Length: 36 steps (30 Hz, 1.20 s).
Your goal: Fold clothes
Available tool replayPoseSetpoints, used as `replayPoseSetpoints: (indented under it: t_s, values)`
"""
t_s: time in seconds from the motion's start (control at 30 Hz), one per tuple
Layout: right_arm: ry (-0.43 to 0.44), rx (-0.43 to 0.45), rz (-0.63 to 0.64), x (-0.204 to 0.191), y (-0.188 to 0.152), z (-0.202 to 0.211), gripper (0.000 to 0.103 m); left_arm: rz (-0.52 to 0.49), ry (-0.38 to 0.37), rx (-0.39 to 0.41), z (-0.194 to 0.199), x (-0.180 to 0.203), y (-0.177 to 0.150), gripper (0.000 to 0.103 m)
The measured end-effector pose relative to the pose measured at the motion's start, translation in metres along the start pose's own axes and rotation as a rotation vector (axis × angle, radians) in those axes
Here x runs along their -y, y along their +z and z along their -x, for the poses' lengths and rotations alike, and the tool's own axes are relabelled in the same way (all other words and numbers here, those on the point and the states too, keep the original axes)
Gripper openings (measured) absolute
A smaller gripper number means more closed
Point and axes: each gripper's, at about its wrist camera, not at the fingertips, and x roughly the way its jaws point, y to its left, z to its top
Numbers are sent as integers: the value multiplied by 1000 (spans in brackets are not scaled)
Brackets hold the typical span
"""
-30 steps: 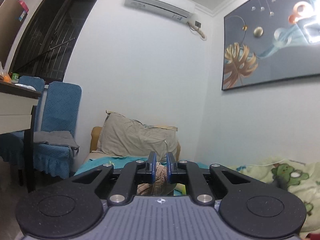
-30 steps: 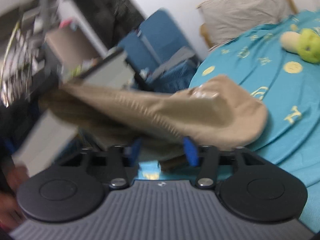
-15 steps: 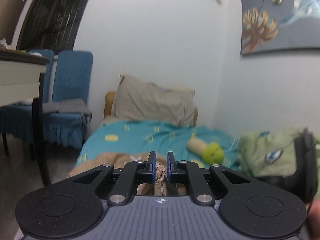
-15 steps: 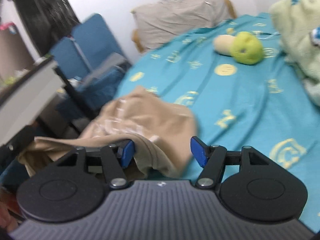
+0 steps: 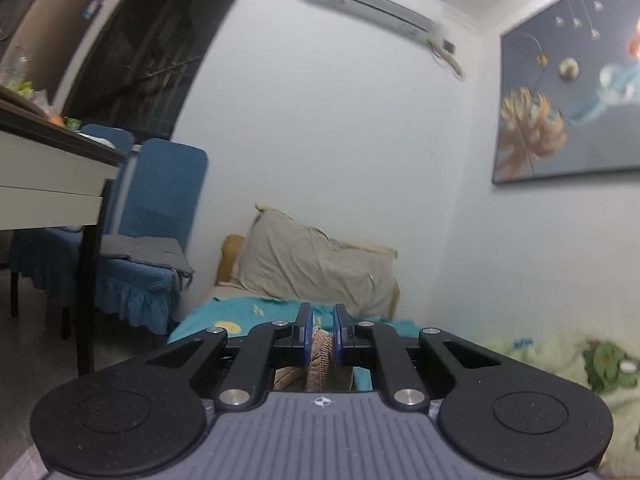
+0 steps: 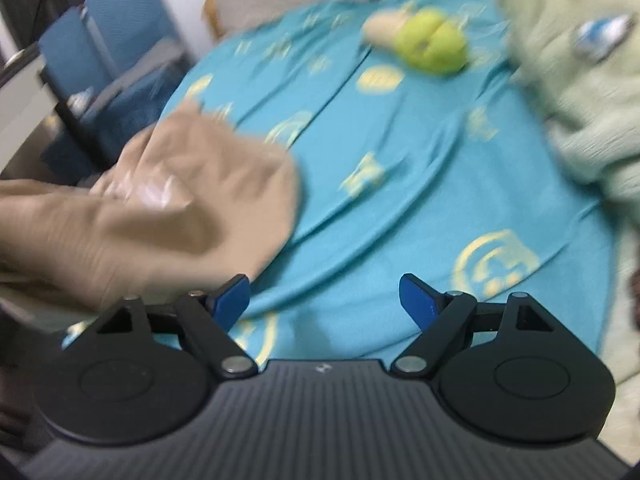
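The left claw (image 5: 322,330) is clamped narrow on a bunched edge of the tan garment (image 6: 168,216), while the right claw (image 6: 324,300) is opening wide with only the teal bed sheet (image 6: 400,200) between its jaws. The garment lies crumpled at the near left edge of the bed, just beside that claw. With one corner pinched and the other loose, the free side may slump or slide off the bed edge, and a pull from the left could drag the cloth into a twisted heap instead of a flat fold.
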Motion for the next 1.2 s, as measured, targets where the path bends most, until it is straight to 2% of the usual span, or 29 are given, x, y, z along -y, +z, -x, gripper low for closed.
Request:
replayPoseSetpoints:
  t_s: [0.07,0.17,0.27,0.4,0.47,0.53,0.63,0.7,0.73,0.77,0.8,0.83,0.87,0.9,1.0,1.2]
  values:
    - [54,69,-51,5,4,12,64,18,10,2,2,-4,3,11]
    - [161,108,-59,0,6,20,65,23,13,-17,2,-5,3,11]
    - [322,86,-2,-20,0,23,66,22,6,-24,1,-3,3,11]
    - [420,95,189,-64,-16,28,67,10,3,-29,2,2,1,11]
    - [396,111,283,-83,-22,24,71,13,1,-32,2,2,0,11]
    - [331,110,310,-92,-21,11,71,13,4,-27,2,3,-1,11]
    - [193,62,196,-75,-16,-16,70,22,19,-12,4,2,-1,11]
    - [74,9,90,-54,-17,-31,71,20,27,-32,2,2,-3,11]
    - [47,3,63,-46,-17,-33,70,18,31,-48,1,2,-5,11]
    - [52,20,63,-46,-15,-30,43,16,34,-63,0,2,-6,11]
    - [57,38,62,-45,-13,-26,24,13,38,-79,-2,3,-8,11]
    - [62,56,61,-44,-11,-23,10,-4,43,-94,-3,4,-10,11]
    - [69,84,63,-45,-9,-18,10,-38,50,-110,-4,7,-14,11]
    - [88,130,68,-47,-5,-11,5,-66,57,-128,-5,8,-17,11]
    - [174,211,69,-48,5,7,4,-94,76,-208,-11,7,-27,12]
    - [273,180,0,-35,13,11,4,-133,98,-383,-17,3,-52,18]
